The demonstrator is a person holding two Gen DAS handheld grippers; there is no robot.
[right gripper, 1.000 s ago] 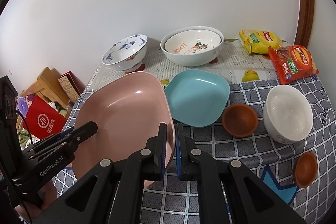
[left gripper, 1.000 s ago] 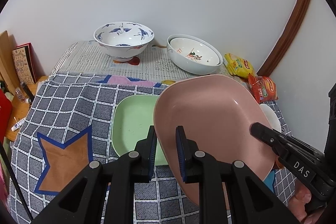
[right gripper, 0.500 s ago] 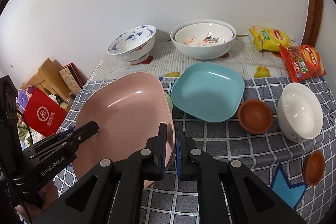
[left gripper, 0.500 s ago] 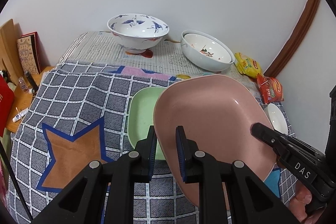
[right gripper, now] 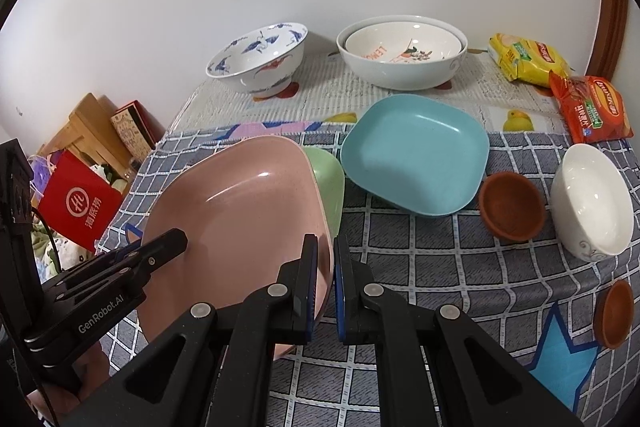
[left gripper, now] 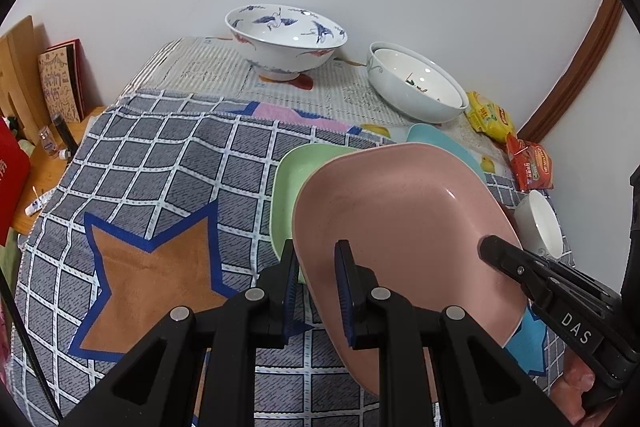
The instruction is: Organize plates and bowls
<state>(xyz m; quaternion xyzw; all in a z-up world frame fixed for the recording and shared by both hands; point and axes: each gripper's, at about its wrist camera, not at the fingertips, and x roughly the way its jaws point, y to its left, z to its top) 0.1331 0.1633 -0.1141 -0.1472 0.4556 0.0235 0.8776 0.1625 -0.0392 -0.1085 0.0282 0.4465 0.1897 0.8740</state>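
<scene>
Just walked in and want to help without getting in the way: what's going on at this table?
A person is sorting dishes with a gripping tool in each hand. The left tool and right tool both clamp opposite edges of a pink plate, holding it tilted over a green plate lying on the checked cloth. A teal plate, white bowl and two small brown bowls sit nearby, not yet stacked.
</scene>
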